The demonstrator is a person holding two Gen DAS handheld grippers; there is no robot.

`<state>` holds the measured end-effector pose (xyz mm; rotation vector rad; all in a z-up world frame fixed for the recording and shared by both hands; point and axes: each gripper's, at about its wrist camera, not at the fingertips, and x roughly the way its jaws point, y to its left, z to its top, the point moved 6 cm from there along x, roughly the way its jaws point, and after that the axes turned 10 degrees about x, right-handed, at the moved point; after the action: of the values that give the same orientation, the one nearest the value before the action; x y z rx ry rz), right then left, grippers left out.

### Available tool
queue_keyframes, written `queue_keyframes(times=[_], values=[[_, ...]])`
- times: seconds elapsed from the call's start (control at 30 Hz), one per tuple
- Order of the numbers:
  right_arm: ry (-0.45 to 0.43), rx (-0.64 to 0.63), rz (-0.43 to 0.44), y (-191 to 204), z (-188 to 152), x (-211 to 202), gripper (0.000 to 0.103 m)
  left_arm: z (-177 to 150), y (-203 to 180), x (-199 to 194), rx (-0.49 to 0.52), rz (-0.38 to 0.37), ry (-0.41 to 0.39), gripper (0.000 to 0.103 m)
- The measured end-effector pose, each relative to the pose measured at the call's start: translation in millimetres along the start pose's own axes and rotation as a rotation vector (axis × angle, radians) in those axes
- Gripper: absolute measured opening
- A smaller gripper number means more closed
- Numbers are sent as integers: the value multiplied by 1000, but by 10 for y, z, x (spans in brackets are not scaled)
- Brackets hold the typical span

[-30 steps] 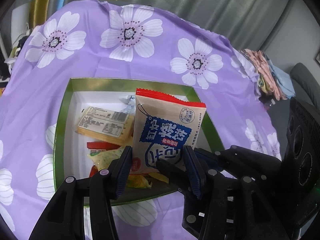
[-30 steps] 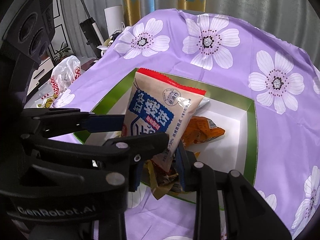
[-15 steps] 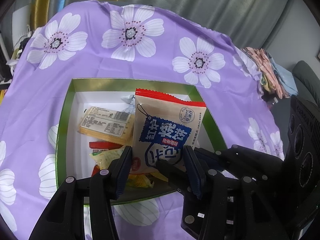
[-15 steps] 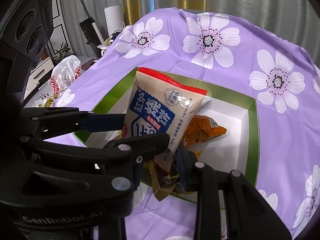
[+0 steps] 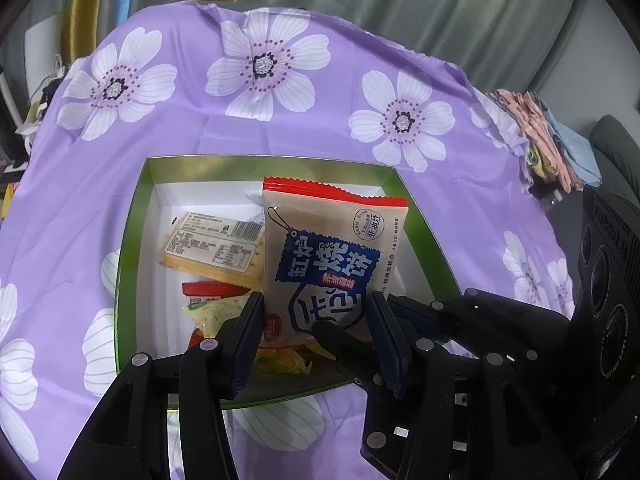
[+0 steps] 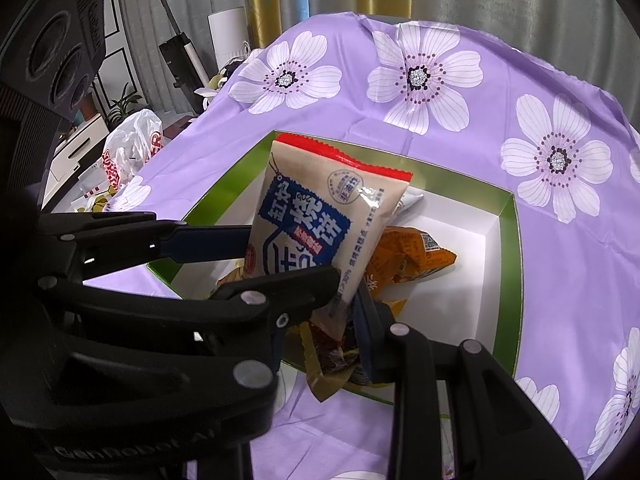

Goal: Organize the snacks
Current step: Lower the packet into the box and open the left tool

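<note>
- A tan snack packet [image 5: 328, 264] with a red serrated top and blue label is held upright above the green-rimmed box [image 5: 132, 240].
- It is pinched by the right claw [image 6: 344, 300]; the left claw [image 5: 316, 320] is spread around its lower edges.

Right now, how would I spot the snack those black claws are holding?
Find the green box on the purple flowered cloth. Standing upright above it is a tan packet, the only one with a red jagged top and blue label, while the others lie flat inside.
</note>
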<state>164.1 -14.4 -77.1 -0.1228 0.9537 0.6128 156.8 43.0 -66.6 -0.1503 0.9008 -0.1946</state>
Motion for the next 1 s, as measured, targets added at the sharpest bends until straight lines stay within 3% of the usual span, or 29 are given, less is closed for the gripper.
queue_keyframes(times=[1.0], values=[[5, 6, 0, -12, -12, 30, 33, -8, 16, 14, 2, 4, 3, 52]])
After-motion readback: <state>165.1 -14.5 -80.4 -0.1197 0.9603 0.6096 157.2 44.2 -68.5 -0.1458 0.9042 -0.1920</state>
